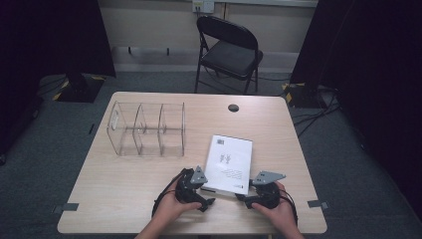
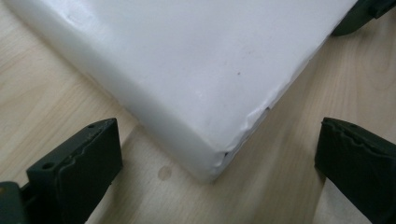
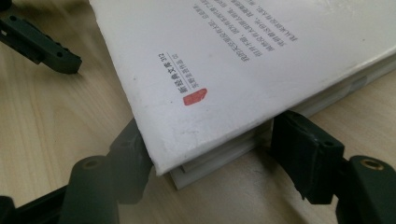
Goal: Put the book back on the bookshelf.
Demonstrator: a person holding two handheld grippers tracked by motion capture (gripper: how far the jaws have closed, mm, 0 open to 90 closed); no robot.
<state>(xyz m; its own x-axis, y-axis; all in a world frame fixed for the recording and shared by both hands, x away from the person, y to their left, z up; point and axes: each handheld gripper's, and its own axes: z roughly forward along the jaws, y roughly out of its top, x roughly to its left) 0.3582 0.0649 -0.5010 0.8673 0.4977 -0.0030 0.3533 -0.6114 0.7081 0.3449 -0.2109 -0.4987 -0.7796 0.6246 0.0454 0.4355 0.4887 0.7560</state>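
Observation:
A white book [image 1: 229, 162] lies flat on the wooden table [image 1: 119, 194], near the front edge, with printed text on its cover [image 3: 233, 60]. My left gripper [image 1: 206, 191] sits at the book's near left corner [image 2: 196, 60]. Its jaws [image 2: 217, 140] stand wide open on either side of that corner, touching nothing. My right gripper [image 1: 247, 190] is at the near right corner. Its jaws [image 3: 210, 140] straddle that corner, one tucked under the cover's edge and the other against the page block, pressing on the book. A person's hand holds each gripper.
A clear plastic organiser [image 1: 147, 129] with three compartments stands at the back left of the table. A black round cap [image 1: 233, 107] sits in the tabletop near the far edge. A black folding chair [image 1: 229, 47] stands beyond the table.

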